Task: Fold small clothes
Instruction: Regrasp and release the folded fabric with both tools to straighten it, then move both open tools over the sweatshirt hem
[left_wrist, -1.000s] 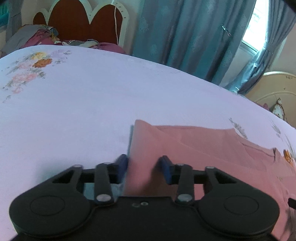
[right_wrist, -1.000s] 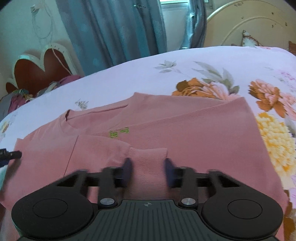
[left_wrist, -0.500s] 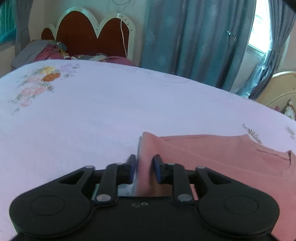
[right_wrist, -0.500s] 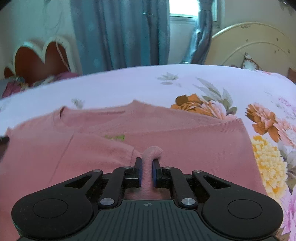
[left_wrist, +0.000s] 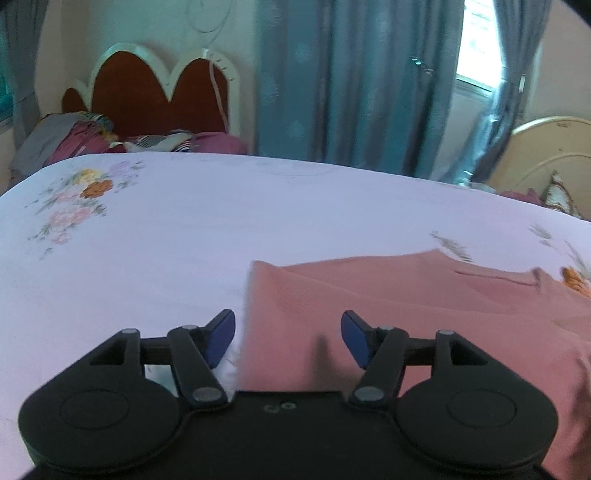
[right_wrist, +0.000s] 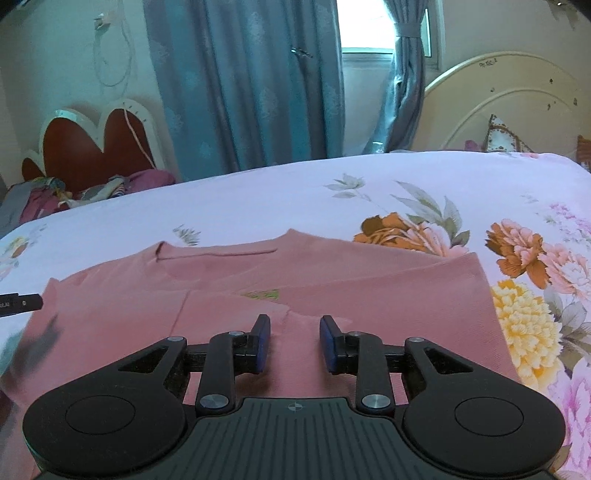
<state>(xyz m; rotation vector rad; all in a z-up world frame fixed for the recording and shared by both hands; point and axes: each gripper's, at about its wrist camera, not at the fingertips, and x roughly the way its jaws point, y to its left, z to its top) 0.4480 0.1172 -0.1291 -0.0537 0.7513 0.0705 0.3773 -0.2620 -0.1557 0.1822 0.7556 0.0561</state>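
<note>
Surface: bed sheet, pale lilac, printed with flower sprays; large orange, yellow and pink blooms lie at the right in the right wrist view.
Room: teal curtains hang behind the bed, beside a bright window. A red scalloped headboard with white trim stands at the far left, with bundled bedding at its foot. A cream curved headboard stands at the far right.
Garment: pink top, lying flat on the sheet, partly folded.
Orientation: neckline faces the far side, toward the curtains; long axis runs left to right across the view. A small green mark shows near the middle.
Left gripper: jaws opening, set wide; the garment's left edge lies between the blue pads, with no pad pressing on it.
Right gripper: jaws opening, moderately apart; pink fabric lies between them, not clamped.
</note>
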